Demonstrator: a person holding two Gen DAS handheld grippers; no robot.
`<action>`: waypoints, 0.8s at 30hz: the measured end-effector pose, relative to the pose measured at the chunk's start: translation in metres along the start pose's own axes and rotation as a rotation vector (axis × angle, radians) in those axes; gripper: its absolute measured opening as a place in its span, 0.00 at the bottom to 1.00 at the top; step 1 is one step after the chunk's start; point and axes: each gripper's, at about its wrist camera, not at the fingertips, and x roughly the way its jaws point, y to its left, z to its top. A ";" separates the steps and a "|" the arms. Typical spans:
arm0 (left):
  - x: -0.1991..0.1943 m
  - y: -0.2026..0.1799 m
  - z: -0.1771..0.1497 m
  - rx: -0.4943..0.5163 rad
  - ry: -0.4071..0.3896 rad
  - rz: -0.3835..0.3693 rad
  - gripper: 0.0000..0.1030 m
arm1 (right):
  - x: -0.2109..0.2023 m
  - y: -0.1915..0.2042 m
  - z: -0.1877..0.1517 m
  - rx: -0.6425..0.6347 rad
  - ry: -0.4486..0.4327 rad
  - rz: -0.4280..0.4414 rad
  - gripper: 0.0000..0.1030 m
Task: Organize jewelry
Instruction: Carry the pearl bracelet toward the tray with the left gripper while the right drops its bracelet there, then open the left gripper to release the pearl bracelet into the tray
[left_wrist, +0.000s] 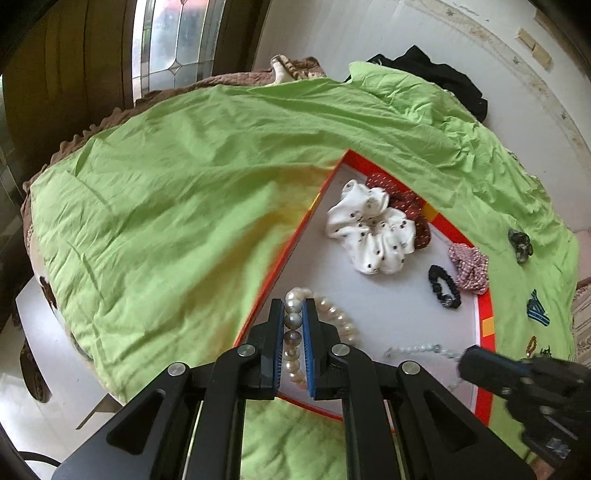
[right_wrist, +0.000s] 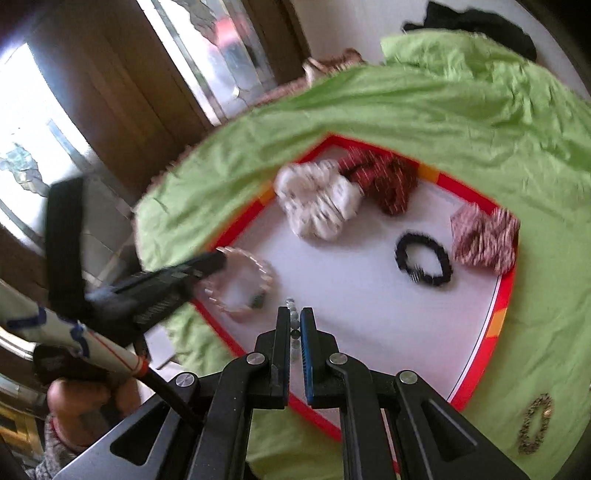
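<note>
A shallow white tray with a red-orange rim (left_wrist: 487, 325) (right_wrist: 502, 302) lies on a green cloth. My left gripper (left_wrist: 293, 314) is shut on a large pearl bracelet (left_wrist: 334, 312) at the tray's left edge; the bracelet also shows in the right wrist view (right_wrist: 258, 269). My right gripper (right_wrist: 294, 321) is shut on a thin pale bead bracelet (left_wrist: 417, 349) (right_wrist: 293, 315) near the tray's front. In the tray lie a white dotted scrunchie (left_wrist: 373, 229) (right_wrist: 317, 199), a dark red scrunchie (left_wrist: 413, 206) (right_wrist: 388, 181), a pink checked scrunchie (left_wrist: 469, 267) (right_wrist: 484, 236) and a black hair tie (left_wrist: 443, 286) (right_wrist: 423, 264).
The green cloth (left_wrist: 184, 184) covers a round surface. On it to the right of the tray lie a dark hair claw (left_wrist: 520, 245), a blue-patterned piece (left_wrist: 537, 310) and a gold chain bracelet (right_wrist: 535, 424). Black fabric (left_wrist: 439, 77) lies at the back. A window and wood frame stand behind.
</note>
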 end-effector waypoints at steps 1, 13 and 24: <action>0.001 0.001 -0.001 0.000 0.001 -0.003 0.09 | 0.004 -0.004 -0.001 0.009 0.008 -0.005 0.06; -0.008 0.001 -0.001 -0.017 -0.026 -0.034 0.09 | 0.023 -0.008 -0.008 -0.002 0.053 -0.022 0.06; -0.048 -0.003 -0.009 -0.034 -0.104 0.013 0.33 | 0.022 0.003 -0.022 -0.038 0.055 -0.020 0.13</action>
